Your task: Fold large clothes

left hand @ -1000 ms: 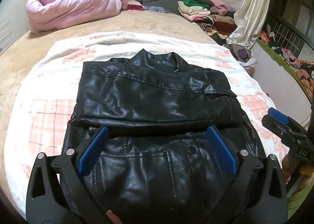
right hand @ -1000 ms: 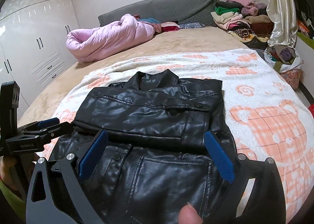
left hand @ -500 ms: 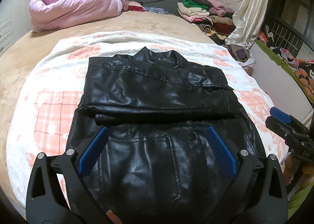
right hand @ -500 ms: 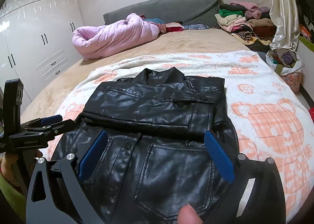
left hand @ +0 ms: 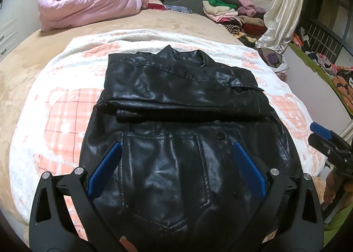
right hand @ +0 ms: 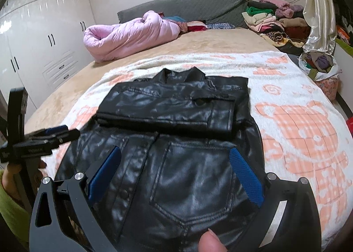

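A black leather jacket [left hand: 176, 106] [right hand: 176, 132] lies on a white and orange blanket [left hand: 55, 106] [right hand: 304, 124] on the bed. Its sleeves are folded across the chest in a band, the collar at the far end. The lower half with its pockets and snaps spreads toward me. My left gripper [left hand: 176, 163] hangs open above the lower left part of the jacket, nothing between its blue pads. My right gripper [right hand: 175, 167] hangs open above the lower right part, also holding nothing. Each gripper shows at the edge of the other's view.
A pink duvet [left hand: 88, 4] lies rolled at the head of the bed by a grey headboard [right hand: 187, 7]. Stacked clothes [left hand: 231, 13] pile at the far right corner beside a cream curtain [left hand: 284, 9]. White wardrobes [right hand: 39, 38] stand to the left.
Both grippers have drawn back toward the jacket's hem and risen, so more of the lower half shows. The jacket itself has not moved.
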`<state>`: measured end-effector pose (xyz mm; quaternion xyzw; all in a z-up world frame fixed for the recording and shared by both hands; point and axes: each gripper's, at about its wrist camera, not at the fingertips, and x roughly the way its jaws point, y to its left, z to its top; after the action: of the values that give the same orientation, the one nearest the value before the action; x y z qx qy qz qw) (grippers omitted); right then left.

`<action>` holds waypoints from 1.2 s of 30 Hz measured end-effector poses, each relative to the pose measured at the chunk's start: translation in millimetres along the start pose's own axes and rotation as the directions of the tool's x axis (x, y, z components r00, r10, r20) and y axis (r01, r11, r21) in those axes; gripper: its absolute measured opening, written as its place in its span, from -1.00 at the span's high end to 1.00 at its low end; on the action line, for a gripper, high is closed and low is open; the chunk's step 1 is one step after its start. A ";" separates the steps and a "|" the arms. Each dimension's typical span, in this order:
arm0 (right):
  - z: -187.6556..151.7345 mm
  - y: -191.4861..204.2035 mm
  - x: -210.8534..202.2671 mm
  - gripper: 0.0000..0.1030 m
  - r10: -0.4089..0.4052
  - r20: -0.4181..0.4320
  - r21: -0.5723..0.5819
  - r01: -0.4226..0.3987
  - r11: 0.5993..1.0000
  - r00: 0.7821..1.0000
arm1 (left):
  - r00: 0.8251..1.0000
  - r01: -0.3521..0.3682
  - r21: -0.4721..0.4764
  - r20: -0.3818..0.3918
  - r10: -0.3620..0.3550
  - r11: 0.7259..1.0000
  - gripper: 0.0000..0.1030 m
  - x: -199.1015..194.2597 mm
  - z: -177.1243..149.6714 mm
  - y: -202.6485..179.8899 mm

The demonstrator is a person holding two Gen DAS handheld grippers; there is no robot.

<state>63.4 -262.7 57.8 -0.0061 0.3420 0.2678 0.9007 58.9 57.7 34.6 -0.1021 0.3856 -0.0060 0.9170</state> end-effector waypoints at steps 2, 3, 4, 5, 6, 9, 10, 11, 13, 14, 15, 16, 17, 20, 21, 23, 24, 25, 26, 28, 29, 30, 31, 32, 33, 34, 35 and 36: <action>-6.4 -2.2 -1.0 -0.90 -0.005 -0.014 0.000 0.005 1.000 1.000 | 1.000 -0.003 -0.001 -0.001 0.003 1.000 -0.81 -1.0 -2.1 0.9; -9.0 -2.7 -1.6 -0.90 -0.009 -0.018 0.000 0.009 1.000 1.000 | 1.000 -0.005 -0.001 -0.004 0.005 1.000 -0.81 -1.1 -3.5 1.8; -11.5 -3.4 -2.5 -0.90 -0.013 -0.022 -0.001 0.013 1.000 1.000 | 1.000 -0.010 -0.001 -0.008 0.010 1.000 -0.81 -1.3 -5.5 2.8; -14.6 -4.2 -3.8 -0.90 -0.018 -0.027 -0.005 0.018 1.000 0.999 | 1.000 -0.014 -0.001 -0.011 0.014 1.000 -0.81 -1.6 -7.3 3.7; -16.6 -5.4 -4.8 -0.90 -0.022 -0.030 -0.007 0.022 1.000 0.999 | 1.000 -0.016 -0.001 -0.012 0.016 1.000 -0.81 -2.1 -8.3 4.8; -23.5 -8.5 -7.8 -0.90 -0.036 -0.043 -0.010 0.035 0.999 0.998 | 1.000 -0.025 -0.005 -0.019 0.024 1.000 -0.81 -3.6 -12.9 9.1; -25.6 -9.9 -8.6 -0.90 -0.039 -0.047 -0.010 0.038 0.999 0.998 | 0.999 -0.026 -0.006 -0.020 0.026 1.000 -0.81 -4.5 -14.2 10.8; -27.6 -11.2 -9.1 -0.90 -0.040 -0.052 -0.010 0.040 0.999 0.998 | 0.999 -0.029 -0.007 -0.021 0.029 1.000 -0.81 -5.3 -15.6 12.5; -32.8 -14.8 -9.3 -0.90 -0.047 -0.065 -0.005 0.046 0.999 0.997 | 0.999 -0.036 -0.010 -0.024 0.035 0.999 -0.81 -6.4 -18.0 15.2; -34.9 -16.3 -9.4 -0.90 -0.051 -0.070 -0.004 0.050 0.999 0.996 | 0.999 -0.038 -0.013 -0.027 0.037 0.999 -0.81 -6.9 -19.4 17.0; -37.9 -18.2 -9.6 -0.90 -0.056 -0.078 -0.002 0.056 0.998 0.995 | 0.999 -0.039 -0.015 -0.030 0.038 0.999 -0.81 -7.1 -20.9 18.9; -40.1 -19.4 -9.7 -0.90 -0.061 -0.082 -0.001 0.061 0.998 0.995 | 0.999 -0.042 -0.016 -0.034 0.041 0.999 -0.81 -7.2 -23.1 20.6; -43.6 -21.7 -10.4 -0.90 -0.066 -0.090 0.000 0.066 0.998 0.994 | 0.998 -0.046 -0.015 -0.038 0.045 0.999 -0.81 -7.3 -24.8 21.7; -51.3 -25.9 -11.4 -0.90 -0.074 -0.111 0.001 0.074 0.997 0.991 | 0.997 -0.054 -0.016 -0.049 0.053 0.998 -0.81 -7.5 -30.8 26.8; -53.4 -27.1 -11.5 -0.90 -0.077 -0.118 0.000 0.078 0.997 0.990 | 0.997 -0.057 -0.017 -0.054 0.056 0.998 -0.81 -7.6 -33.9 28.8; -58.0 -29.7 -11.7 -0.90 -0.085 -0.131 -0.002 0.085 0.996 0.988 | 0.996 -0.066 -0.019 -0.062 0.065 0.998 -0.81 -7.4 -37.5 32.7; -61.1 -31.2 -11.6 -0.90 -0.087 -0.140 -0.002 0.088 0.996 0.986 | 0.995 -0.072 -0.022 -0.067 0.070 0.997 -0.81 -7.1 -40.1 34.6; -63.2 -32.3 -11.5 -0.90 -0.091 -0.146 -0.002 0.092 0.996 0.985 | 0.995 -0.076 -0.026 -0.074 0.074 0.997 -0.81 -6.8 -42.7 38.1; -65.5 -33.6 -11.3 -0.90 -0.093 -0.152 0.000 0.094 0.996 0.984 | 0.994 -0.080 -0.029 -0.080 0.077 0.996 -0.81 -6.9 -44.8 41.6; -70.2 -38.2 -10.9 -0.90 -0.092 -0.167 0.012 0.095 0.995 0.982 | 0.993 -0.090 -0.040 -0.083 0.086 0.995 -0.81 -8.8 -47.9 49.9; -71.6 -39.4 -10.6 -0.90 -0.090 -0.171 0.014 0.094 0.995 0.981 | 0.992 -0.094 -0.048 -0.084 0.090 0.994 -0.81 -10.4 -49.1 54.5; -73.8 -41.5 -10.2 -0.90 -0.090 -0.180 0.018 0.095 0.995 0.979 | 0.992 -0.099 -0.056 -0.085 0.094 0.993 -0.81 -12.1 -50.7 58.9; -75.0 -42.5 -10.0 -0.90 -0.093 -0.184 0.017 0.098 0.995 0.979 | 0.991 -0.105 -0.066 -0.085 0.100 0.992 -0.81 -14.6 -52.8 64.5; -76.8 -43.9 -10.0 -0.90 -0.098 -0.188 0.017 0.103 0.995 0.977 | 0.991 -0.109 -0.072 -0.085 0.103 0.991 -0.81 -16.4 -54.5 68.4; -78.0 -44.6 -10.0 -0.90 -0.099 -0.190 0.019 0.104 0.994 0.977 | 0.990 -0.115 -0.078 -0.088 0.108 0.990 -0.81 -18.1 -56.9 72.8; -79.4 -45.4 -10.4 -0.90 -0.099 -0.192 0.022 0.105 0.994 0.977 | 0.990 -0.118 -0.082 -0.092 0.111 0.990 -0.81 -19.5 -59.1 76.4; -80.9 -46.7 -10.6 -0.90 -0.100 -0.194 0.025 0.107 0.994 0.976 | 0.989 -0.121 -0.084 -0.095 0.113 0.989 -0.81 -20.5 -61.3 79.2; -81.3 -46.6 -10.5 -0.90 -0.102 -0.196 0.026 0.110 0.994 0.975 | 0.989 -0.122 -0.087 -0.100 0.113 0.989 -0.81 -21.4 -64.0 81.8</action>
<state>29.7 -323.5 -6.0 -0.0341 0.4324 0.2112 0.8759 -6.9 128.0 -9.6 -0.1213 0.4338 0.0611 0.8907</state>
